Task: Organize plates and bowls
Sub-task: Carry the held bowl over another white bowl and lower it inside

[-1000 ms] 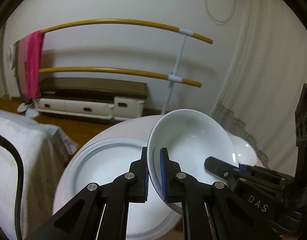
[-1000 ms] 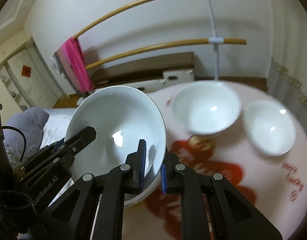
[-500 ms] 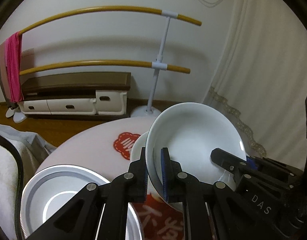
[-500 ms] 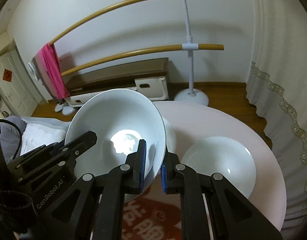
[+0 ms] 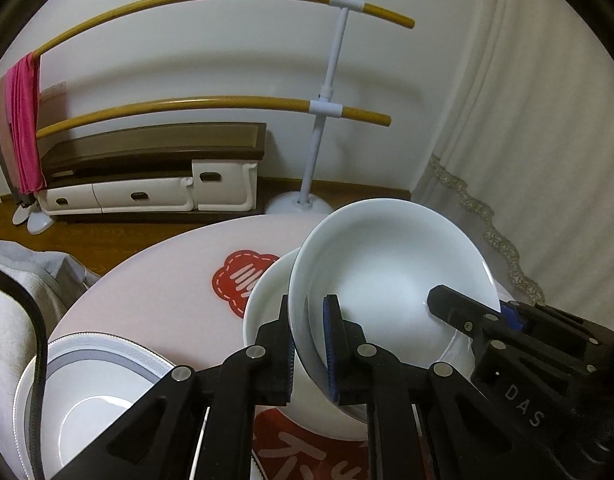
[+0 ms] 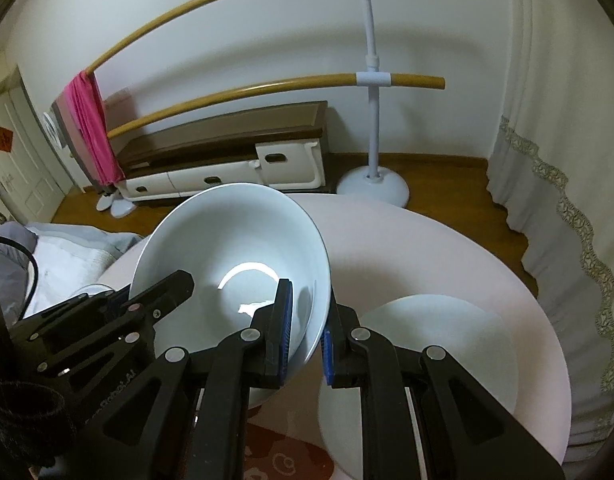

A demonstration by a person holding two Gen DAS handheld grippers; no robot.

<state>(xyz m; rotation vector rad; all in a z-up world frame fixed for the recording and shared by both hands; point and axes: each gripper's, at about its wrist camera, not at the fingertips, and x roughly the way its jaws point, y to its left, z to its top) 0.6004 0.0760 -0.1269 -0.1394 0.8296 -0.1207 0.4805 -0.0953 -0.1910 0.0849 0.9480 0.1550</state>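
Note:
A white bowl (image 5: 387, 272) hangs tilted over the round table, held at opposite rims by both grippers. My left gripper (image 5: 307, 320) is shut on its left rim, blue pads on either side of the wall. My right gripper (image 6: 311, 320) is shut on the right rim of the same bowl (image 6: 235, 248). Just under the held bowl sits a second white bowl (image 5: 263, 304), part hidden by it. In the left wrist view, one of the right gripper's fingers (image 5: 459, 312) reaches over the far rim into the bowl.
The round table (image 5: 167, 272) has a pink cloth with red prints. A grey-rimmed plate (image 5: 87, 364) sits at its near left edge, and a shallow white dish (image 6: 439, 344) lies to the right. A bed (image 5: 11, 312) is to the left, with a clothes rack (image 5: 327, 108) and a curtain (image 5: 527, 120) behind.
Both grippers have carried the bowl to the right across the table, from above the grey-rimmed plate to just over the second white bowl, and a little lower. Both grips are unchanged.

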